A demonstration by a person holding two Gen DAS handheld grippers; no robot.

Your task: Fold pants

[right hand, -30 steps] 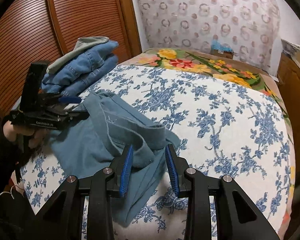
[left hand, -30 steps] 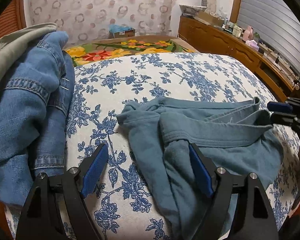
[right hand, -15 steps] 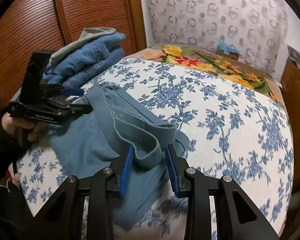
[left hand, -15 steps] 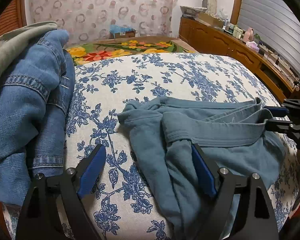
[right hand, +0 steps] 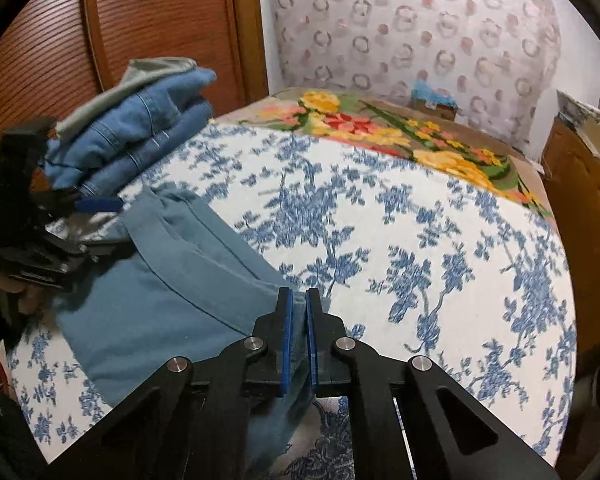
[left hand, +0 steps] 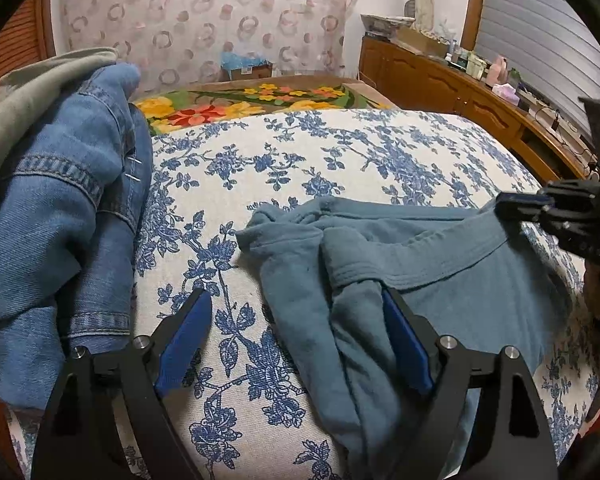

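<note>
The teal pants (left hand: 440, 280) lie crumpled on the blue-flowered bedspread (left hand: 300, 160), waistband stretched across. My left gripper (left hand: 296, 328) is open, its right finger against a bunched fold of the waistband, the left finger over bare bedspread. My right gripper (right hand: 298, 320) is shut on the other end of the waistband of the pants (right hand: 160, 304) and holds it just above the bed. The right gripper shows at the right edge of the left wrist view (left hand: 540, 208); the left gripper shows at the left of the right wrist view (right hand: 96, 224).
A stack of folded jeans (left hand: 52, 208) topped by a grey garment lies on the bed's left side, next to a wooden louvred door (right hand: 140, 20). A flowered blanket (left hand: 240, 104) covers the far end. A wooden sideboard (left hand: 460, 84) runs along the right.
My right gripper has closed on the waistband end and pulled it taut, away from the left gripper. The left gripper stays open, shifted slightly forward.
</note>
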